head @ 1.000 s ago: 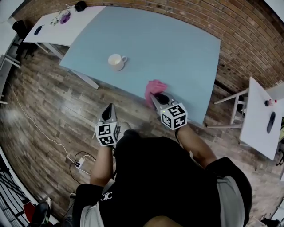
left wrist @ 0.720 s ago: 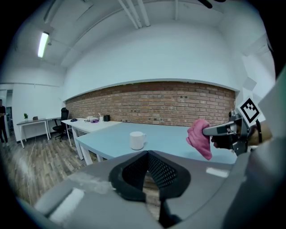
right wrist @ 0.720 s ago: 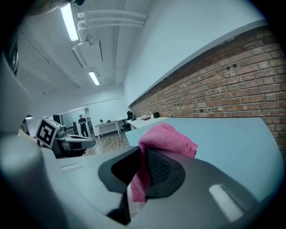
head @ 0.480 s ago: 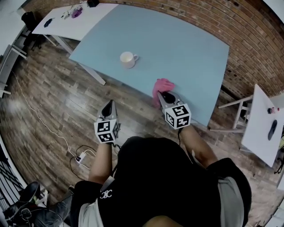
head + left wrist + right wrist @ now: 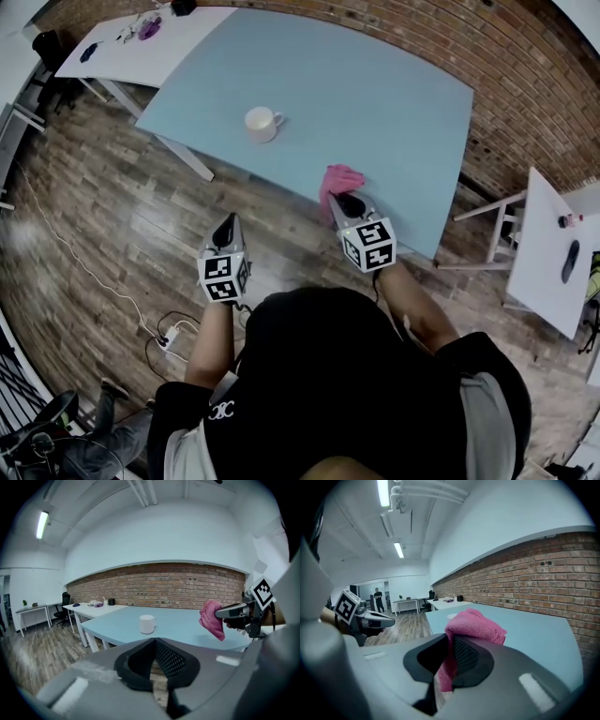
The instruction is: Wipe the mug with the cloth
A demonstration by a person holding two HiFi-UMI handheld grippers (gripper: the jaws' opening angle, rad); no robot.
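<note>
Left gripper point(image 5: 154, 643): pressed together with nothing in it; it is held in the air over the wood floor point(image 5: 112, 225), on the near side of the blue surface point(image 5: 375, 94), not touching it
Right gripper point(image 5: 451, 644): pinching the pink cloth point(image 5: 476, 625), right at the near edge of the blue surface
Cloth: bunched up; a soft lump sticks out past the gripper tip and one end hangs down between the jaws
Mug point(image 5: 261, 124): white and standing upright on the blue surface, farther away and to the left of the cloth, well apart from both grippers; its handle points to the right
Blue surface: big and light blue, with a brick wall point(image 5: 525, 84) along its far and right sides
White surface point(image 5: 122, 52): at the far left, with a few small things on it, too small to tell
Floor: a white cable point(image 5: 84, 272) runs along it to a plug strip, near the person's left side
Person point(image 5: 328, 394): wears a black top and holds one gripper in each hand
</note>
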